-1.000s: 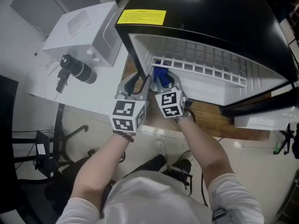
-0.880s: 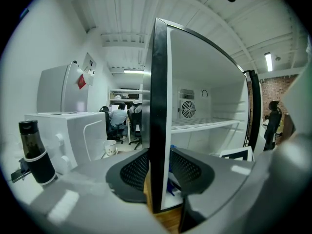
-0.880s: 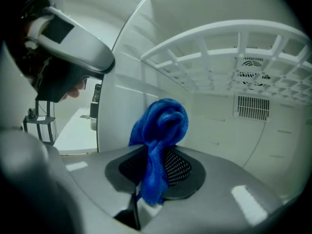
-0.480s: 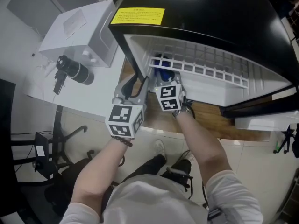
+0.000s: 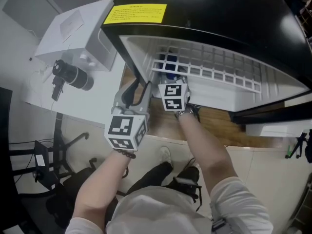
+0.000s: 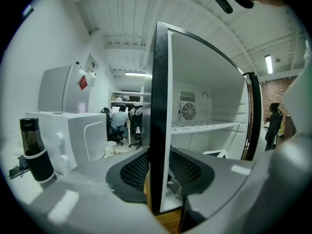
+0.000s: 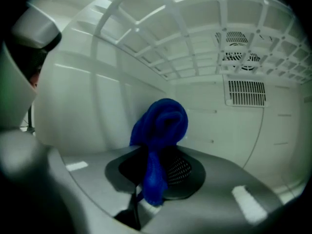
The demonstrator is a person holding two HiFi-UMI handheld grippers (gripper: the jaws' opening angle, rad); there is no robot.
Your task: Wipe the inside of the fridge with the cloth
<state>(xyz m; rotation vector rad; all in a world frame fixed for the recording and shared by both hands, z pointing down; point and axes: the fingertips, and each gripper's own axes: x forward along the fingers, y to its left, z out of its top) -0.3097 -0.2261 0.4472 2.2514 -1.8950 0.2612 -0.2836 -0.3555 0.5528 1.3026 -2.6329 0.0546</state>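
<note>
The blue cloth (image 7: pixel 160 126) is pinched in the right claw (image 7: pixel 156 172). Both pads are pressed onto its lower fold, and the rest bunches into a rounded wad above and just ahead of the tips. That claw reaches into the white inside of the fridge (image 5: pixel 219 13). The cloth is close to the left inner wall (image 7: pixel 97 106), though I can't tell whether it touches. A white wire shelf (image 7: pixel 195 28) spans above the claw. A slotted vent (image 7: pixel 246 92) sits on the back wall, ahead of the claw and to its right.

The left claw (image 6: pixel 160 172) is outside the fridge, just left of the right one. It is clamped on the fridge's black front edge (image 6: pixel 158 106), one pad on each face. Off to this claw's left, well apart, stand a white box (image 6: pixel 73 135) and a dark bottle-shaped thing (image 6: pixel 33 150). A yellow label (image 5: pixel 134 13) lies on the fridge's black top, beyond the left claw in the head view. A wooden surface (image 5: pixel 214 121) shows beneath the fridge, beside the right wrist.
</note>
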